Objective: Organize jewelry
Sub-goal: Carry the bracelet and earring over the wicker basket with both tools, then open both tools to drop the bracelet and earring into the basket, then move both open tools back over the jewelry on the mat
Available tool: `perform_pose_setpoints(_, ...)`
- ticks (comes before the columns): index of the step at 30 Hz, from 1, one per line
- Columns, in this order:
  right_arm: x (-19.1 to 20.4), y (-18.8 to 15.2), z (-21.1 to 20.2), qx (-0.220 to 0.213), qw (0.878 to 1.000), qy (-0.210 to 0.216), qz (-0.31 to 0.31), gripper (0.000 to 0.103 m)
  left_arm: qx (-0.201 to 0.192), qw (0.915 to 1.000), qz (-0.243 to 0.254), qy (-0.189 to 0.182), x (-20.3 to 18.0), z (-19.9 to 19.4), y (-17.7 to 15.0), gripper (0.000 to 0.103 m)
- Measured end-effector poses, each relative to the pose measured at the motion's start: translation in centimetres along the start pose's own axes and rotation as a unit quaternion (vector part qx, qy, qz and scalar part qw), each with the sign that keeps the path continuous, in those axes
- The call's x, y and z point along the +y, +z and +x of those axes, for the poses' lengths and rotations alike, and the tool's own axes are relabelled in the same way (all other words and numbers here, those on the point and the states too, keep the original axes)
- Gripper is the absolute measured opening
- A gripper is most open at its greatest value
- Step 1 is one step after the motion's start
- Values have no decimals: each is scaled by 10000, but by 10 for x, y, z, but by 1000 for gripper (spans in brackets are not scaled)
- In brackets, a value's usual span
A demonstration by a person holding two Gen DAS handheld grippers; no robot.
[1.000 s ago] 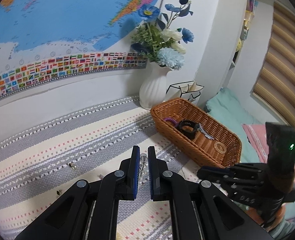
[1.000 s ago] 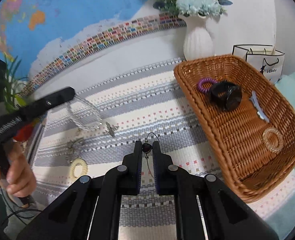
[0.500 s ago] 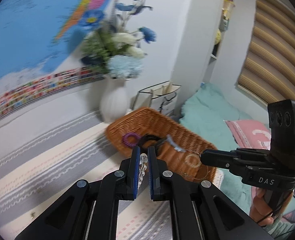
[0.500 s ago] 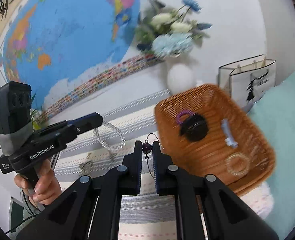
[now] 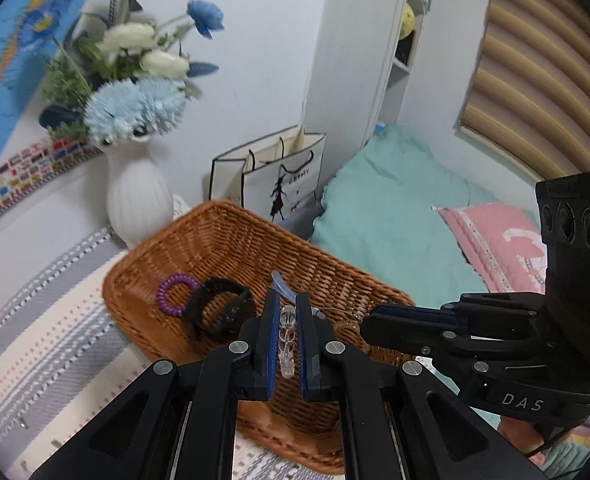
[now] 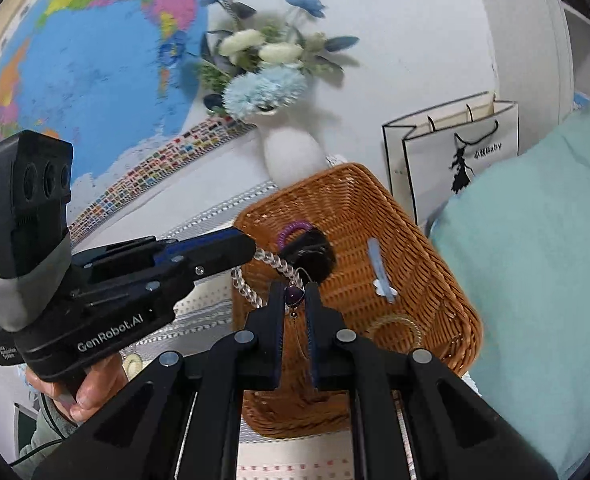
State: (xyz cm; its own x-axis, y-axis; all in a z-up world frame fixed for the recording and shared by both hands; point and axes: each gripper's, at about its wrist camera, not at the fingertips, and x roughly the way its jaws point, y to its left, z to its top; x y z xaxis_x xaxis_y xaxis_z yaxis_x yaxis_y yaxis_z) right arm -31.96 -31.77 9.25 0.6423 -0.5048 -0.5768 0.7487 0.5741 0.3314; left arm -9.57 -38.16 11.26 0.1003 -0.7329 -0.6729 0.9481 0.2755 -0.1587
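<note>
**Both grippers carry jewelry above the wicker basket**

The left gripper (image 5: 286, 330) has its fingers pinched on a clear bead bracelet (image 5: 287, 334), which hangs in a loop from the tip in the right wrist view. The right gripper (image 6: 295, 300) pinches a purple-stone pendant necklace (image 6: 294, 294), its thin chain dangling between the fingers. Both hover over the wicker basket (image 6: 427, 248). Inside lie a purple coil hair tie (image 5: 173, 295) at 10 o'clock, a black watch (image 5: 219, 312), a pale blue hair clip (image 6: 379, 270) and a clear coil ring (image 6: 393, 330). A white vase (image 5: 135, 196) of flowers stands at 11 o'clock on the striped table (image 5: 39, 328).
</note>
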Motion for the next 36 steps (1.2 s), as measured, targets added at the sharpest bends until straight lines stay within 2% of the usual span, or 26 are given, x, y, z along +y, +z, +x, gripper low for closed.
perform_pose_setpoints(9,-12,2,16,106,9999,22,129,13,151,9999,-18,48,4,10,-5,8)
perform_pose_setpoints(11,-18,3,18,159,9994,51,315,15,261,9996,-66,-13,7,12,-6,18)
perform_pose_setpoints(13,-25,2,20,159,9987,-42,481,16,349,9992,-193,-3,12,12,-8,47)
perform_pose_setpoints(14,-27,2,20,161,9985,-72,512,17,286,9993,-229,32,15,9,-9,50)
perform_pose_setpoints(19,-29,-3,18,203,9980,-212,551,21,213,9992,-271,183,25,-1,-18,50)
perform_pose_setpoints(22,-23,-5,17,245,9982,-130,534,27,191,9990,-331,239,31,-10,-24,50)
perform_pose_setpoints(30,13,-14,17,417,9990,-71,132,29,42,9981,-469,405,47,-46,-43,50)
perform_pose_setpoints(36,43,-23,21,562,9984,18,-112,35,-168,9956,-865,328,72,-80,-59,50)
